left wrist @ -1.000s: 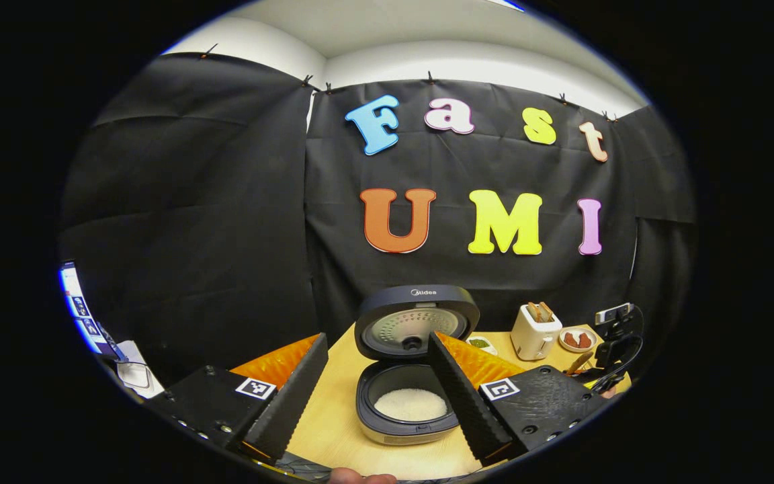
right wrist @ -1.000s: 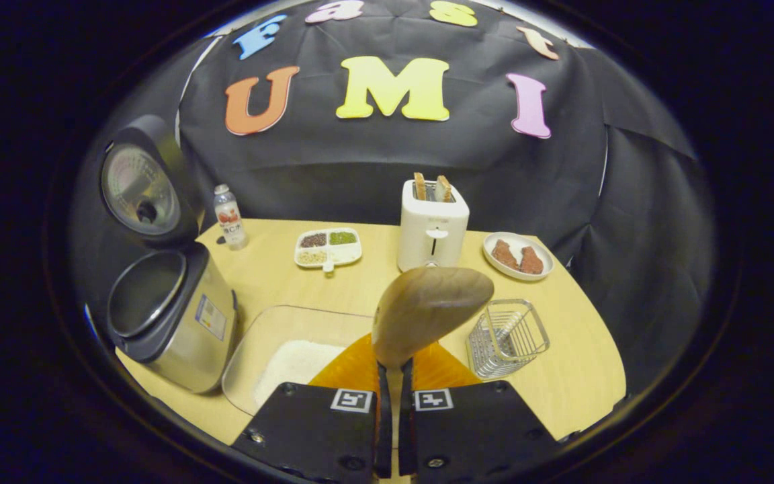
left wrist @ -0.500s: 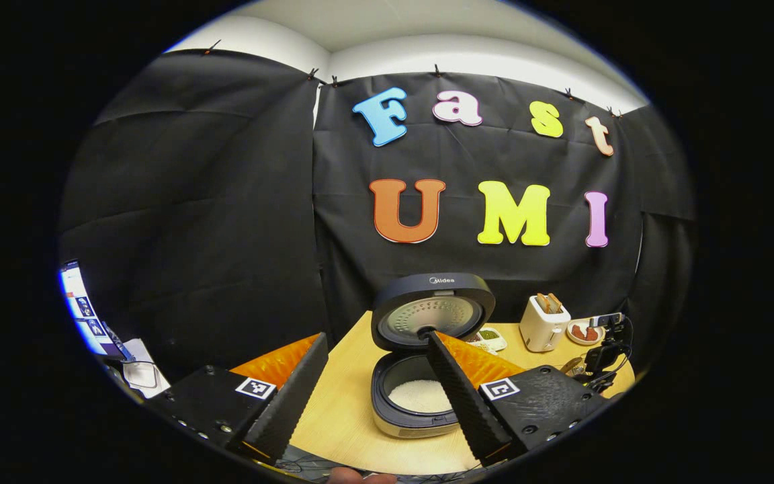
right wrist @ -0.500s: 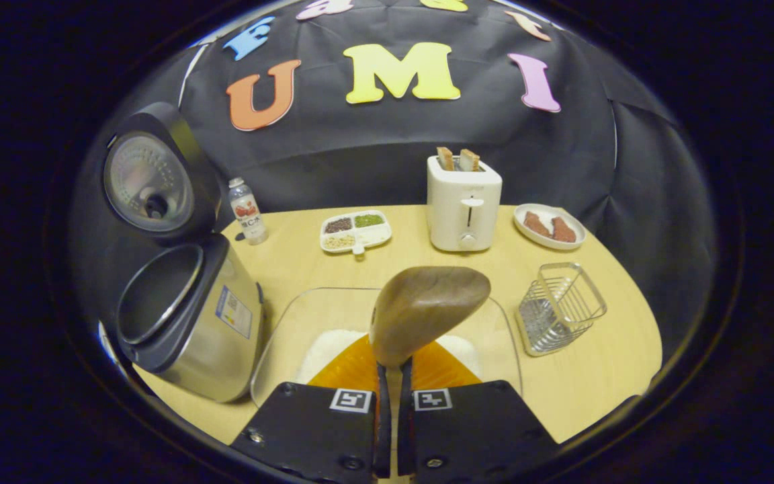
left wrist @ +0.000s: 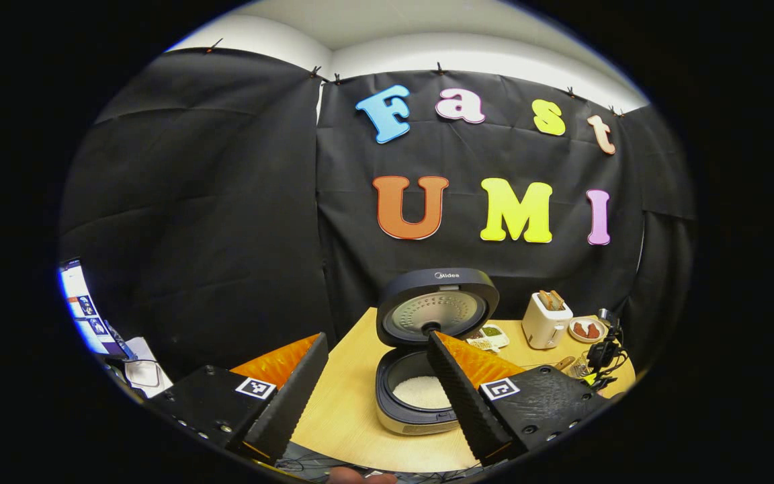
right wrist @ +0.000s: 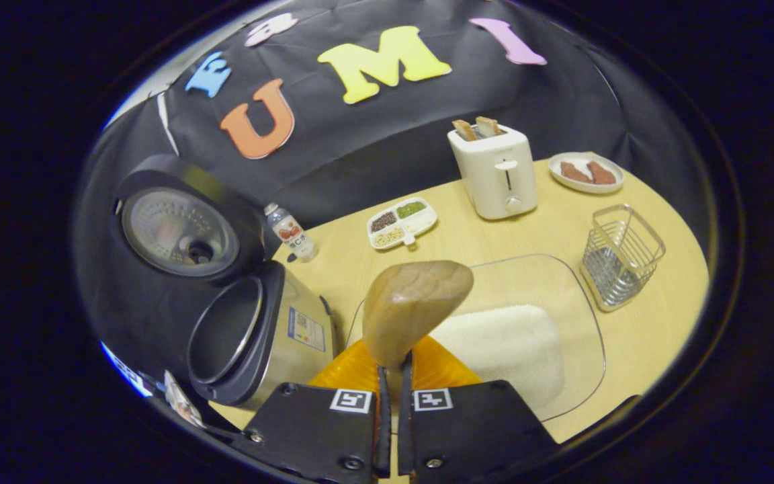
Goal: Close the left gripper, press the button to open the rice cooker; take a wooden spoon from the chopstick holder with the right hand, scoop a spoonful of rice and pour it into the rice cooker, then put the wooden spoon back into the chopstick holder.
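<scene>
The rice cooker (left wrist: pixel 427 363) stands with its lid (left wrist: pixel 437 306) up and white rice in its pot (left wrist: pixel 420 392). My left gripper (left wrist: pixel 377 336) is open and empty, held back from the cooker at the table's near edge. My right gripper (right wrist: pixel 392 359) is shut on the handle of the wooden spoon (right wrist: pixel 414 306). The spoon's bowl points forward over the near-left edge of a clear tray (right wrist: pixel 588 316) holding a bed of rice (right wrist: pixel 504 343). The open cooker (right wrist: pixel 252 329) is left of the spoon. The wire chopstick holder (right wrist: pixel 619 255) stands right of the tray.
At the back of the wooden table (right wrist: pixel 481 235) are a white toaster (right wrist: pixel 494 171) with bread, a plate (right wrist: pixel 585 173) of brown food, a divided dish (right wrist: pixel 402 224) of grains and a small bottle (right wrist: pixel 289 232). The other gripper (left wrist: pixel 602 349) shows far right.
My right gripper has swung left and tilted, bringing the spoon from near the wire holder to over the rice tray. My left gripper has drawn back from the cooker and stays open.
</scene>
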`<state>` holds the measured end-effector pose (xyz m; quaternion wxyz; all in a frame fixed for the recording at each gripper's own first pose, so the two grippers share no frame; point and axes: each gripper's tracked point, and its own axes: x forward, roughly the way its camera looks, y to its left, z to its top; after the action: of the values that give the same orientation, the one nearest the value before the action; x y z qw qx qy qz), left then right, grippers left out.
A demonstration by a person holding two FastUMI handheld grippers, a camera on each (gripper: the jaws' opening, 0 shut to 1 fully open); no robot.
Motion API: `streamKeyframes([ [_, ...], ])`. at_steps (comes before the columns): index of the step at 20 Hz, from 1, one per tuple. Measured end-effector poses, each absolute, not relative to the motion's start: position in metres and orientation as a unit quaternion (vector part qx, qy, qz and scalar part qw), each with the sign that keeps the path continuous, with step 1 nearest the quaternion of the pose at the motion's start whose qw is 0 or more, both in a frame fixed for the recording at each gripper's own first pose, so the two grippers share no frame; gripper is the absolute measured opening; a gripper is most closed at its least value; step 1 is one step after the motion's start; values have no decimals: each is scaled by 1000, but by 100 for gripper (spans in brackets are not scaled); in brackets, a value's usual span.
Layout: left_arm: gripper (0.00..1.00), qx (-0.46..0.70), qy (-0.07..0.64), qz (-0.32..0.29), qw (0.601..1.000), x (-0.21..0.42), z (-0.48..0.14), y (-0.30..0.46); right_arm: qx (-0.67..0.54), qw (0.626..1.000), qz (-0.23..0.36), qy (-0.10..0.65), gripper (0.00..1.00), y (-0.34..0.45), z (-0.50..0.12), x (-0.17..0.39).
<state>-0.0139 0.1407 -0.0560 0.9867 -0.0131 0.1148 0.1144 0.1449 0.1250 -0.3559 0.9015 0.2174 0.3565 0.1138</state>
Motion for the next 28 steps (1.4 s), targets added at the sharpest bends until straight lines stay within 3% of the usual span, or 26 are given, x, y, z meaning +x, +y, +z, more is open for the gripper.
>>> streamKeyframes([
  [7, 95, -15, 121, 97, 988, -8, -55, 116, 420, 830, 70, 362, 9, 80, -365, 146],
  [19, 95, -18, 109, 74, 991, 4, -49, 68, 486, 822, 86, 282, 9, 10, -277, 153],
  [28, 95, -31, 96, 100, 990, -8, -48, 87, 484, 820, 163, 258, 9, 65, -177, 164],
])
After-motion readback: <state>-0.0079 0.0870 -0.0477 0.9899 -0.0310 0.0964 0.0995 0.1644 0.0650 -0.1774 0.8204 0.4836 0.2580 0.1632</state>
